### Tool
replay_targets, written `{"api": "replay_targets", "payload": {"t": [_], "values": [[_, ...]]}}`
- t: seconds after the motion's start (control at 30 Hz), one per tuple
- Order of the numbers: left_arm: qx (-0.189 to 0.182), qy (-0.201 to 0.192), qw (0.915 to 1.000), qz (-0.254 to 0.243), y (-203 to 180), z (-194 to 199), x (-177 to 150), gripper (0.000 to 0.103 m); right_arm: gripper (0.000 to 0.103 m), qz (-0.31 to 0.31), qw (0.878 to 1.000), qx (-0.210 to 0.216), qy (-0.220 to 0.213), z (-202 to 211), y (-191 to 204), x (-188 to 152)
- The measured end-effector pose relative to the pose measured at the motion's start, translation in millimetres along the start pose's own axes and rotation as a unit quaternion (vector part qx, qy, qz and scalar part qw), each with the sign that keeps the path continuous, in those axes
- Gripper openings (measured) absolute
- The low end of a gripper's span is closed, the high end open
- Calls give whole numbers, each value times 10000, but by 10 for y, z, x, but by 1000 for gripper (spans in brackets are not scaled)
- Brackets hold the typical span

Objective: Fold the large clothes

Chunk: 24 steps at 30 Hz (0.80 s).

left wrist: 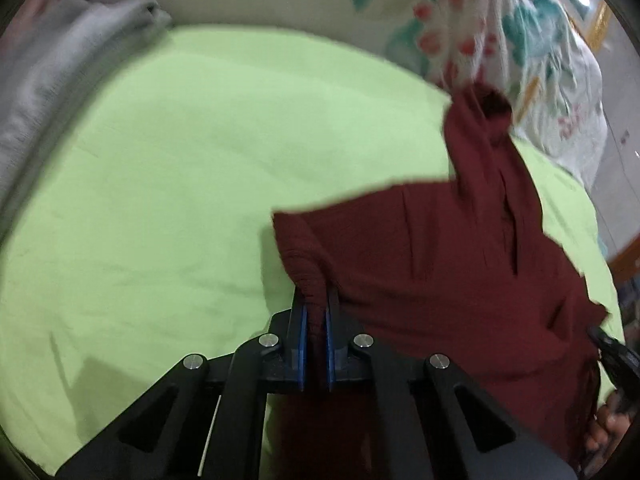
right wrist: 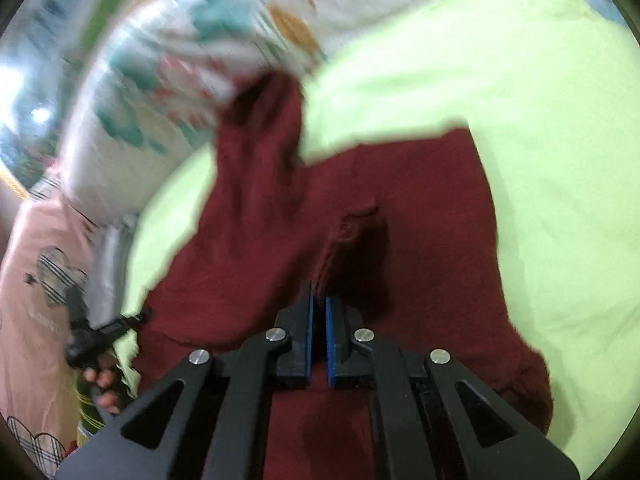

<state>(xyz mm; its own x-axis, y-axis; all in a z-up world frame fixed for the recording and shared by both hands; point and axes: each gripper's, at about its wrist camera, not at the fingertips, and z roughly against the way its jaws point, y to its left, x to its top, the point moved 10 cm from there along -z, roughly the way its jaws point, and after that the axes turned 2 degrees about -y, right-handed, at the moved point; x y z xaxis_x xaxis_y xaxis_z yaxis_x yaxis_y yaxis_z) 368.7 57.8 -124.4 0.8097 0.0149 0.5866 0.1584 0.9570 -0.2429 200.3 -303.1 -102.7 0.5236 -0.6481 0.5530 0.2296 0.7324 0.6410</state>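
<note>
left wrist view, reading left to right: we see a rumpled grey cloth (left wrist: 48,80) at the far left edge of the pale green bed sheet (left wrist: 160,200), then the left gripper (left wrist: 315,312), its blue pads pinched on a bunched fold of the dark red, soft knit garment (left wrist: 440,264). the garment lies on the right half of the sheet, one sleeve reaching far toward a floral-print bundle of bedding (left wrist: 520,40).

right wrist view: at the left edge a hand (right wrist: 100,384) holds the other tool; at centre the right gripper (right wrist: 319,312) is likewise clamped on a raised pucker of the same garment.

we judge the cloth light, limp and not slippery. it will sag and drape between the two grips, so we would hold it at hems, shoulders or corners, well apart.
</note>
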Motion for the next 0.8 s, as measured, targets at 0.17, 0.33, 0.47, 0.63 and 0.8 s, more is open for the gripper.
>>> {"api": "replay_targets", "payload": {"t": [0.17, 0.33, 0.47, 0.63, 0.8], "values": [[608, -241, 9974, -290, 37, -51, 18, 5, 5, 275, 9988, -368, -151, 121, -62, -4], [852, -161, 9955, -387, 24, -92, -20, 8, 7, 18, 9949, -946, 362, 137, -402, -290], [936, -279, 9946, -350, 7, 186, -57, 11, 9, 455, 9940, -977, -198, 417, -156, -115], [246, -257, 9978, -552, -404, 348, -290, 20, 39, 347, 9979, -225, 496, 9, 69, -161], [398, 36, 9963, -765, -330, 164, -527, 31, 38, -62, 9959, -496, 755, -62, -225, -192]]}}
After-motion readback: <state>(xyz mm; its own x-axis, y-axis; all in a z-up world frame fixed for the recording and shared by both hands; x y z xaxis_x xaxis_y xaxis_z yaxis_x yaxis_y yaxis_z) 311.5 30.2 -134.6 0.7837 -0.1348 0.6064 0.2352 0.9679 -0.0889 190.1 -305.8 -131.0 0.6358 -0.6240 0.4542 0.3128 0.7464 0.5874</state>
